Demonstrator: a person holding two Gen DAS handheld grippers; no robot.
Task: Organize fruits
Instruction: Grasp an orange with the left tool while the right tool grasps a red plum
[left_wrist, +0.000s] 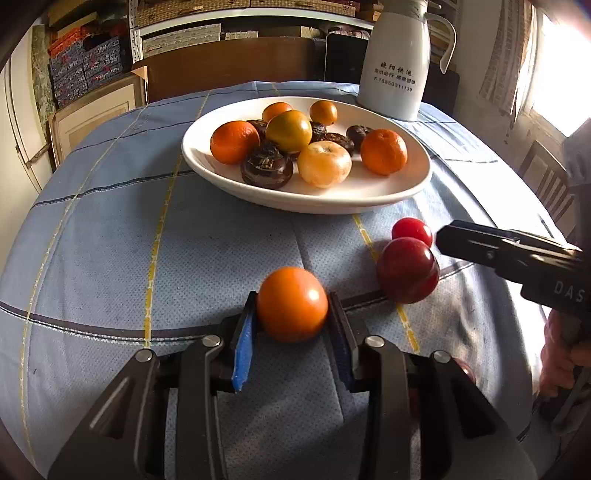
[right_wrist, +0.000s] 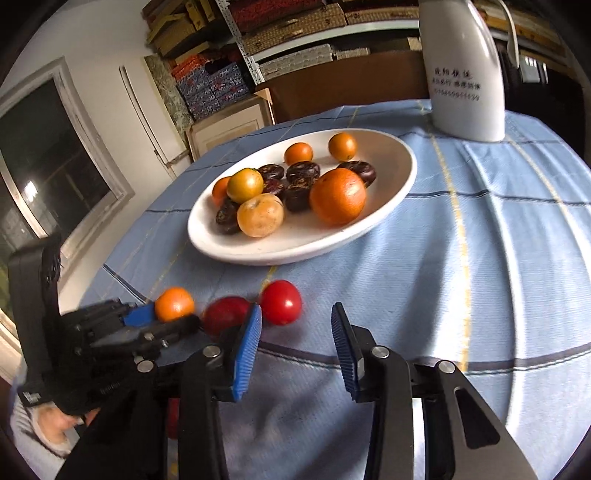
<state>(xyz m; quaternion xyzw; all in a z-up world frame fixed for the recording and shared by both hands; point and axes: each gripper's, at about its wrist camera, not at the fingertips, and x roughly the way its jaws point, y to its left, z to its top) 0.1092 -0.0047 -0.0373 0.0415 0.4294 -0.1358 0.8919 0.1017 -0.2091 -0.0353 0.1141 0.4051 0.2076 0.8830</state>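
My left gripper (left_wrist: 291, 314) is shut on an orange fruit (left_wrist: 291, 303), low over the blue cloth; the fruit also shows in the right wrist view (right_wrist: 173, 303). A dark red plum (left_wrist: 407, 269) and a smaller red fruit (left_wrist: 412, 229) lie on the cloth just right of it. My right gripper (right_wrist: 295, 332) is open and empty, its left pad close to the plum (right_wrist: 226, 314) and the red fruit (right_wrist: 280, 302). A white oval plate (left_wrist: 406, 188) behind holds oranges, yellowish fruits and dark brown ones.
A white thermos jug (left_wrist: 397, 62) stands behind the plate at the table's far right. The table (left_wrist: 110, 229) has a blue checked cloth. Shelves with boxes, a cabinet and a chair stand beyond it.
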